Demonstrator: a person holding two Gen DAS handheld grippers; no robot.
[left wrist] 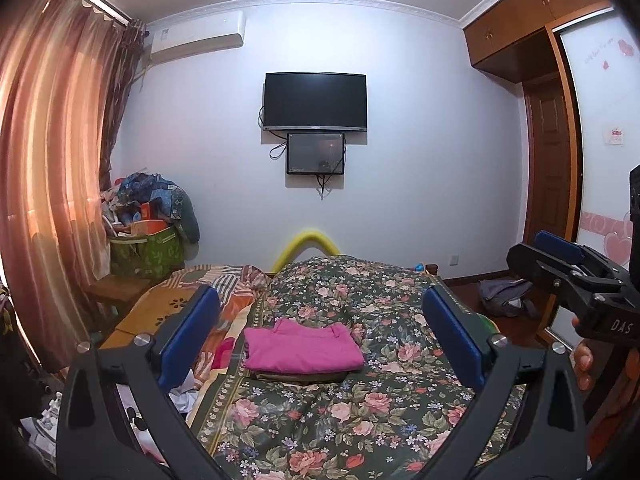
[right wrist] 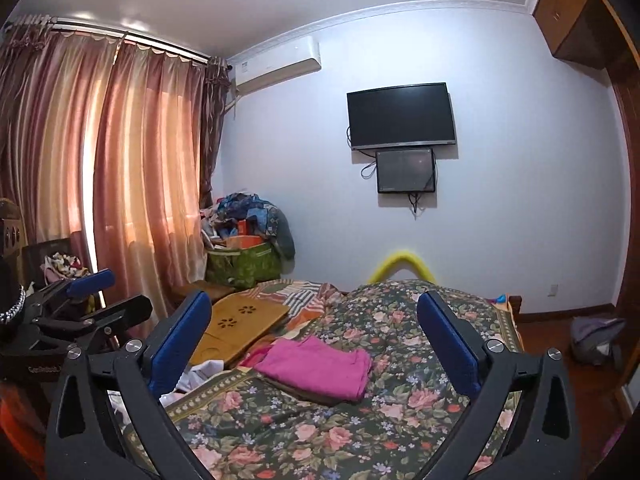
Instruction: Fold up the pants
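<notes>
Pink pants (left wrist: 302, 346) folded flat on a darker folded garment (left wrist: 298, 377), both on floral quilt (left wrist: 360, 420) mid-bed, touching neither gripper. Left gripper (left wrist: 320, 340) raised above quilt, jaws wide, empty; right gripper (right wrist: 316, 340) likewise wide and empty, beside it. TV (left wrist: 315, 101) on far wall, curtain (left wrist: 52, 184) left.

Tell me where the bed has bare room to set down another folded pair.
Free: floral quilt near the tools, and right of the pink pants. Crowded: left of them, white clothes and a wooden board.
</notes>
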